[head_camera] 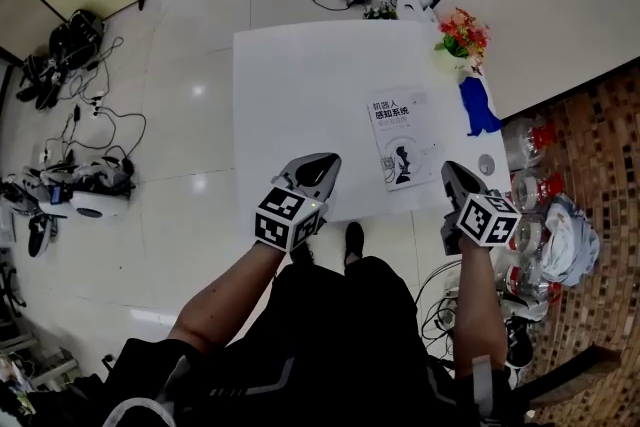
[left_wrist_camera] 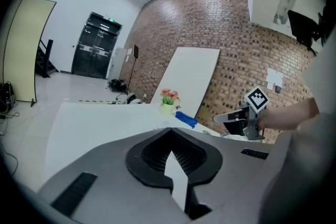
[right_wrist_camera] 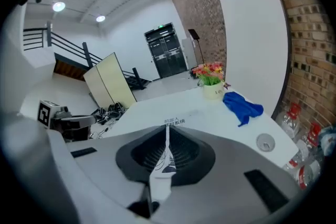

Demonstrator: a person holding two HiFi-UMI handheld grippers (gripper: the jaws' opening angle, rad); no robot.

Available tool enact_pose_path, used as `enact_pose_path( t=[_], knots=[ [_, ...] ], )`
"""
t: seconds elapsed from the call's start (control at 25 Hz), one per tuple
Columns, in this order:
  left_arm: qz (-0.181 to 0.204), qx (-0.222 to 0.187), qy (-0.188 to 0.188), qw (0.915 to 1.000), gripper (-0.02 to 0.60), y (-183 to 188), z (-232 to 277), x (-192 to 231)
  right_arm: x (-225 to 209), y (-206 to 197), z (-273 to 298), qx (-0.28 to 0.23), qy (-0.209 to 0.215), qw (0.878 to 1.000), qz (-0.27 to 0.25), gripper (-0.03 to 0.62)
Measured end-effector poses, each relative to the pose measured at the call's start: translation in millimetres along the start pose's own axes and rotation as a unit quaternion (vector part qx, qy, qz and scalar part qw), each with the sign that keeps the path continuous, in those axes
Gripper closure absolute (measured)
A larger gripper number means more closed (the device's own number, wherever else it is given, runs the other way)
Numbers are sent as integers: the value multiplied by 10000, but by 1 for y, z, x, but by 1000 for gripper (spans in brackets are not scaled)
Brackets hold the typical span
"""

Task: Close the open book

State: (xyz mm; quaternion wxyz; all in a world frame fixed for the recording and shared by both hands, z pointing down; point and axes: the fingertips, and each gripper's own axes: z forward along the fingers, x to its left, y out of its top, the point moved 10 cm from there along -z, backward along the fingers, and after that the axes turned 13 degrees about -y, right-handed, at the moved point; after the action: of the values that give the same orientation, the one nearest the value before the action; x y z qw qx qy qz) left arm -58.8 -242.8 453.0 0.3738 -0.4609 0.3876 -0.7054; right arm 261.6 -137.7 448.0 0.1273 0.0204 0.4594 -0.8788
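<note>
- Both pairs of fingers are pressed together with nothing pinched. The left gripper [left_wrist_camera: 170, 132] shows only bare tabletop through the slit behind its tips. The right gripper [right_wrist_camera: 167, 131] shows a sliver of printed cover there, which lies on the table beyond and is not gripped.
- In the head view both grippers hang over the near edge of the white table [head_camera: 300, 85], apart from it and pointing away from the person.
- Just past the fingertips lies the book [head_camera: 402, 140], flat on the table's near right part. Its cover faces up with the title legible, so it already reads as closed.
- The book's long axis runs from the near edge toward the far side, leaning slightly.
- It sits ahead of and between the two grippers, but well nearer the right one, whose tips are just beside its near right corner. The left gripper would have to cross rightward to reach it.
- My judgement: nothing remains to fold over, so any further move would be a check or a press on the cover, and the right hand is better placed for it.
- Farther right, near the table edge, is a small round disc [head_camera: 487, 163].
- Beyond the disc lies a blue cloth [head_camera: 478, 105], and at the far right corner stands a flower pot [head_camera: 460, 37], all clear of the book.
</note>
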Motion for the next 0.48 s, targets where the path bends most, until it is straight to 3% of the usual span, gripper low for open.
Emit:
enact_pose_path(
  t=[0.28,0.4,0.48],
  knots=[
    [124,-300,144,9994,583,13,1,-44,-14,11,-39,-641,192,9964,-514,585],
    [570,-366,579,9960,583,20,3,-81,-36,15,-59,-906,442,9918,-782,586],
    [493,-629,1005,9917,583,19,5,-109,-54,25,-79,-1148,579,9861,-1057,585]
  ],
)
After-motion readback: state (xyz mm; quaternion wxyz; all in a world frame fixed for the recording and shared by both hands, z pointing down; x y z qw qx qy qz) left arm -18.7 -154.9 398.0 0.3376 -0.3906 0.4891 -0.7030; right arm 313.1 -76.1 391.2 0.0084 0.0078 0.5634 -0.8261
